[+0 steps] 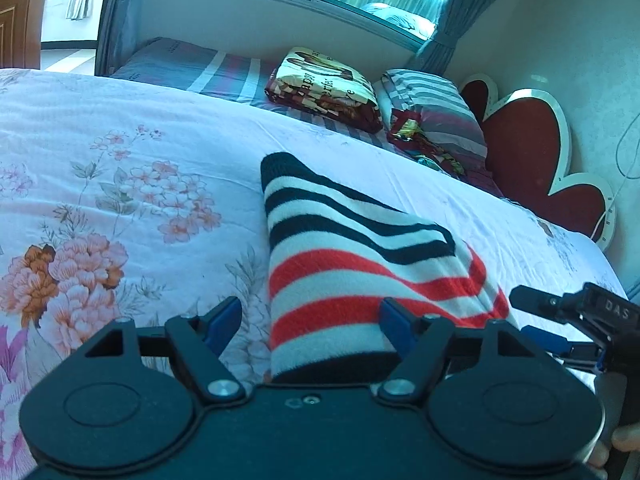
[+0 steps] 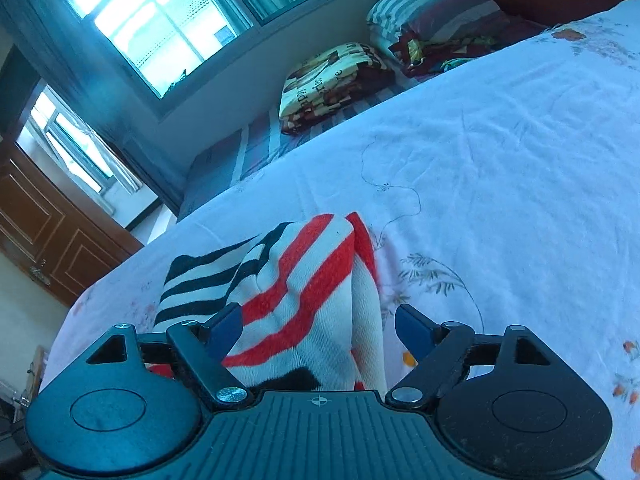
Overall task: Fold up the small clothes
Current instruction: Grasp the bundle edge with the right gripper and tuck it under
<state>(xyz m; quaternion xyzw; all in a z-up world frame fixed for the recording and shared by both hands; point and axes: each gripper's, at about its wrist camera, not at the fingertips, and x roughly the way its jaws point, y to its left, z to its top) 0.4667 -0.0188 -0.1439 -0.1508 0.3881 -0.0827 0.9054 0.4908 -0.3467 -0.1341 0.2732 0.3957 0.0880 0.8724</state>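
Note:
A striped knit garment (image 1: pixel 352 256), white with dark navy and red bands, lies partly folded on the floral bedspread (image 1: pixel 120 184). My left gripper (image 1: pixel 310 316) is open, its blue pads wide apart, with the garment's near edge between them and under its body. My right gripper (image 2: pixel 316 326) is open too, with the same garment (image 2: pixel 304 288) bunched between its blue pads. The right gripper also shows at the right edge of the left wrist view (image 1: pixel 536 316), beside the garment's right corner.
Folded printed blankets (image 1: pixel 324 88) and a striped pillow (image 1: pixel 432 108) lie at the far side of the bed. A red heart-shaped headboard (image 1: pixel 532 148) stands at right. A window (image 2: pixel 160 24) and a wooden door (image 2: pixel 52 236) lie beyond.

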